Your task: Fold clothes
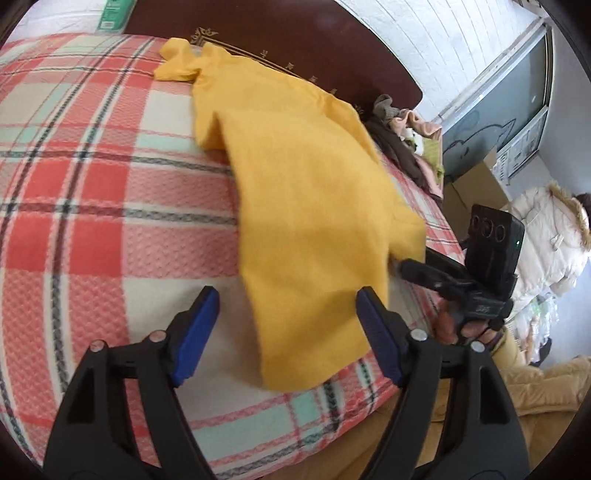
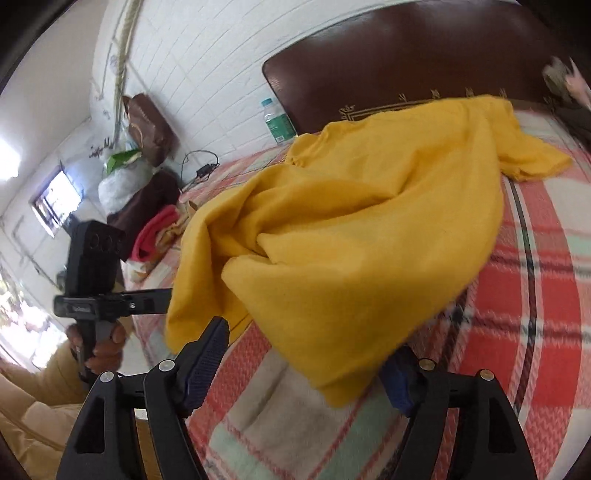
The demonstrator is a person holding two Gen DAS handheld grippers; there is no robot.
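A yellow garment (image 1: 295, 192) lies bunched along the plaid bed cover (image 1: 92, 166), a sleeve near the headboard. My left gripper (image 1: 286, 321) is open, its blue pads either side of the garment's near edge, the cloth loose in front of the right pad. In the left wrist view the right gripper (image 1: 402, 266) reaches under the garment's right edge; its tips are hidden. In the right wrist view my right gripper (image 2: 306, 358) is open, the yellow garment (image 2: 351, 240) draped over its right pad. The left gripper (image 2: 166, 295) shows there at the cloth's left edge.
A dark wooden headboard (image 1: 277, 33) stands at the far side. A pile of other clothes (image 1: 406, 140) lies at the bed's right; more clothes (image 2: 155, 229) on the left. A water bottle (image 2: 277, 122) stands by the headboard. Cardboard box (image 1: 476, 192) and jackets beside the bed.
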